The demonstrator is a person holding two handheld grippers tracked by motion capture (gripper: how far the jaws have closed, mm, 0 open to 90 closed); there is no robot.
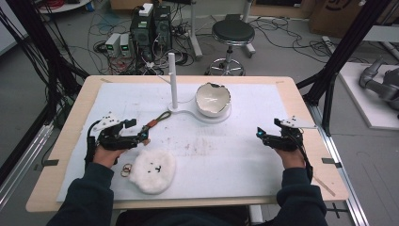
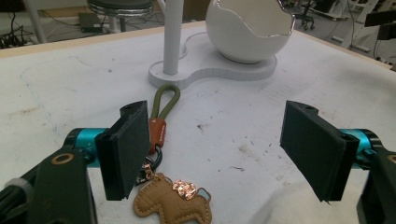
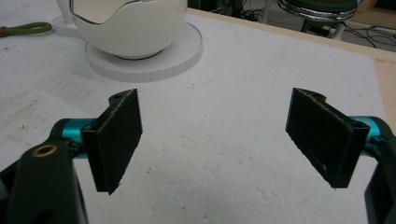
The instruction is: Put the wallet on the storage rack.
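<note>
1. Left of centre in the high view, left tool (image 1: 139,132) sits low over the white mat (image 1: 244,155) on the desk (image 1: 70,117); jaws apart, nothing clamped.
2. Keychain (image 1: 153,123) lies on the mat by that tool's tip. In the left gripper view its green loop (image 2: 166,100) points to frame top, and the brown horse charm (image 2: 170,205) is at bottom centre, just beside the left-hand jaw; can't tell if touching.
3. Right tool (image 1: 261,133), mid-right of frame, jaws wide apart w/ bare mat between.
4. Egg-shaped bowl (image 1: 213,100) & white post (image 1: 172,80) share a stand, upper centre.
5. Fluffy white pad (image 1: 152,171) & rings (image 1: 126,169) at lower left.
</note>
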